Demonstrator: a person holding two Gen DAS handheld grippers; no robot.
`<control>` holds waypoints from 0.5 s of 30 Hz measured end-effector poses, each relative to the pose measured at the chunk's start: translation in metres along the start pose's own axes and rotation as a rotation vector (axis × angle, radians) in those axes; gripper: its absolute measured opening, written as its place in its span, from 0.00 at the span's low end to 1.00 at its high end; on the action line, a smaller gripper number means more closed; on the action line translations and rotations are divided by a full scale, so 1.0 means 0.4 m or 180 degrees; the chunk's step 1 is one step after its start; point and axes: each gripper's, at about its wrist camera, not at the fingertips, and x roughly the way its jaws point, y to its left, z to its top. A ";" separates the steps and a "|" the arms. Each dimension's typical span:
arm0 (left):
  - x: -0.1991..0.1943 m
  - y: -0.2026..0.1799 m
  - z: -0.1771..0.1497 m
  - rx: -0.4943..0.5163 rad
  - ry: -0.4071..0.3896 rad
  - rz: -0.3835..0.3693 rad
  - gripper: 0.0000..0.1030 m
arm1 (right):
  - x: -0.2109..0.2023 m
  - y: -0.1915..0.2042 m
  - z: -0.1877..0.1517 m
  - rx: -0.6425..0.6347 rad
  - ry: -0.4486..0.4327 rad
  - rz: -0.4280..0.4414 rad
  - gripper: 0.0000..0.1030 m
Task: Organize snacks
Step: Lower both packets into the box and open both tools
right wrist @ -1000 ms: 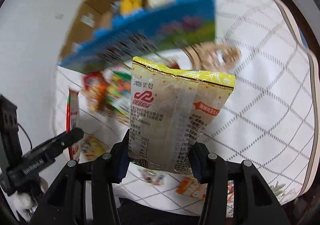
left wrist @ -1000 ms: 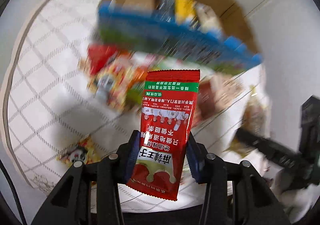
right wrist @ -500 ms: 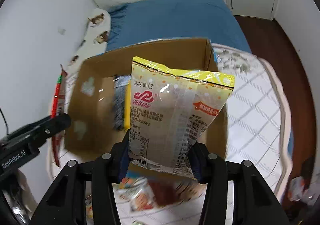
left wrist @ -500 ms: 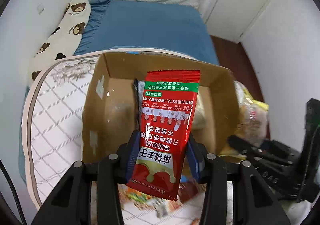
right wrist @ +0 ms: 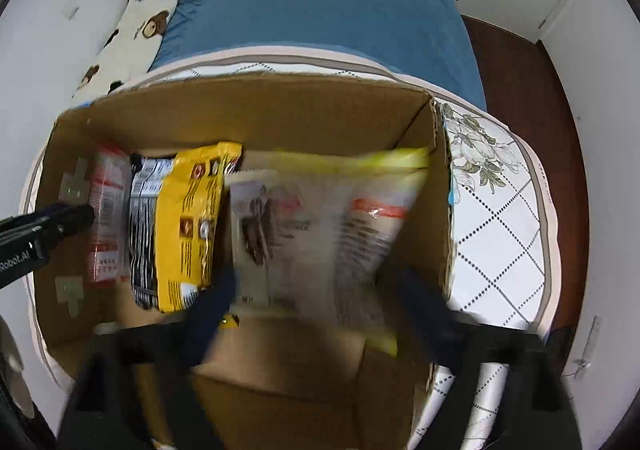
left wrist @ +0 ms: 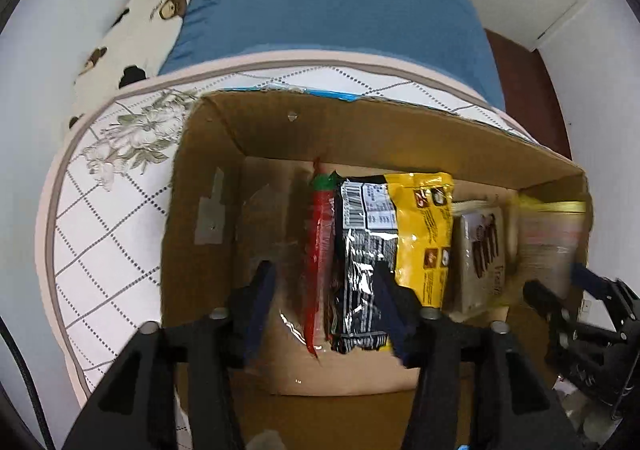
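An open cardboard box stands on the table; it also shows in the right wrist view. My left gripper is open over it; the red packet stands on edge in the box next to a black-and-yellow bag. My right gripper is open; the pale yellow-topped bag, blurred, lies in the box's right part beside a brown packet. The red packet also shows in the right wrist view.
The box sits on a white checked tablecloth with a flower print. Behind it are a blue bed and a bear-print pillow. White walls are at both sides. The right gripper also shows in the left wrist view.
Both grippers moved over the box and opened. The red packet left my left gripper and the pale bag left my right gripper; both are now inside the box.
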 end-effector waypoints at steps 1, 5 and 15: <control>0.006 -0.001 0.008 0.0017 -0.0009 -0.0010 0.65 | 0.004 -0.004 0.005 0.0025 -0.0029 -0.0002 0.92; 0.013 -0.015 0.011 0.0071 -0.0081 -0.0010 0.91 | 0.014 -0.007 0.007 0.0074 -0.0042 0.0045 0.93; 0.018 -0.044 -0.041 0.0163 -0.0201 -0.0037 0.95 | -0.015 -0.002 -0.037 0.0200 -0.0130 0.0200 0.93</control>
